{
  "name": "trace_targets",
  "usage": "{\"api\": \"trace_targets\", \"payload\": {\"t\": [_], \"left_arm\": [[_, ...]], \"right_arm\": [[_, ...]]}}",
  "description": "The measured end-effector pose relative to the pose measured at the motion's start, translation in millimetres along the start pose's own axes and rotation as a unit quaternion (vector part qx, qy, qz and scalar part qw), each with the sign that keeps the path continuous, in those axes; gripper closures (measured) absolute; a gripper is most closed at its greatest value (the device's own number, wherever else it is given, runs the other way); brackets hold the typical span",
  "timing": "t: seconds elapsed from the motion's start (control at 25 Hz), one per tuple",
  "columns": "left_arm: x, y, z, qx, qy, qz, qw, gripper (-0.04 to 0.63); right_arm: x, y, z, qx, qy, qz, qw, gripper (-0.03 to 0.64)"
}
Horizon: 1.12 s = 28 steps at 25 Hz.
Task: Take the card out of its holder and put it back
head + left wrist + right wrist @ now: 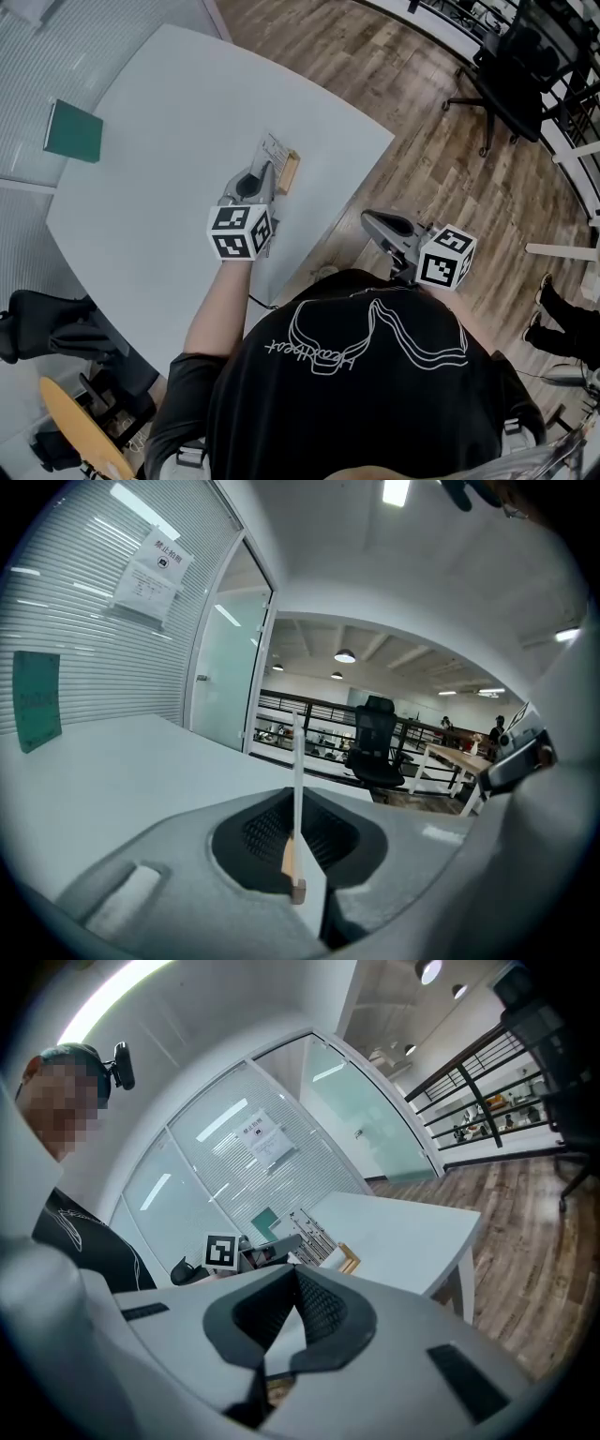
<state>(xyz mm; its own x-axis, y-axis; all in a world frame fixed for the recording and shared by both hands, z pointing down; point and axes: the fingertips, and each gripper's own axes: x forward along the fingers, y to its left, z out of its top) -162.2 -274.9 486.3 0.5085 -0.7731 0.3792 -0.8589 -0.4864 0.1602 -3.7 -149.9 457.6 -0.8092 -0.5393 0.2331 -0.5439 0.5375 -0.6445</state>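
Note:
My left gripper (266,180) is over the white table (159,187), shut on a thin white printed card (275,150). A small wooden holder (289,172) runs along the card's right edge, low by the tabletop; I cannot tell whether it touches. In the left gripper view the card (297,780) stands edge-on between the jaws, with the wooden holder (292,866) at its foot. My right gripper (372,221) hangs beyond the table's near corner, over the wooden floor, shut with nothing in it. The right gripper view shows the card (309,1230) and holder (349,1258) ahead.
A green pad (73,131) lies at the table's far left edge. A black office chair (511,75) stands on the wooden floor at the far right. Someone's shoes (553,314) show at the right edge. An orange stool (80,431) and a dark bag (47,328) sit near left.

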Motion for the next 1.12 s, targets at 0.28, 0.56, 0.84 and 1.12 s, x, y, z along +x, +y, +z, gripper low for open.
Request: {"api": "trace_targets", "payload": {"t": [0.28,0.56,0.84,1.12], "left_arm": [[4,3,0,-0.001,-0.003,-0.002,1.0,0.571],[3,1,0,-0.002,0.004,0.0,1.0,0.571],[9,1,-7,-0.001,0.016,-0.004,0.9999,0.571],[14,-1,-21,0.0,0.033,-0.006,0.9994,0.571]], "right_arm": [[4,-2,-2,0.007,0.003,-0.003,1.0,0.607],[3,-3,-2,0.01,0.002,-0.006,1.0,0.607],[3,-2,-3,0.011,0.001,-0.005,1.0,0.607],[-2,-5,-6,0.015,0.001,-0.01,1.0,0.607]]}}
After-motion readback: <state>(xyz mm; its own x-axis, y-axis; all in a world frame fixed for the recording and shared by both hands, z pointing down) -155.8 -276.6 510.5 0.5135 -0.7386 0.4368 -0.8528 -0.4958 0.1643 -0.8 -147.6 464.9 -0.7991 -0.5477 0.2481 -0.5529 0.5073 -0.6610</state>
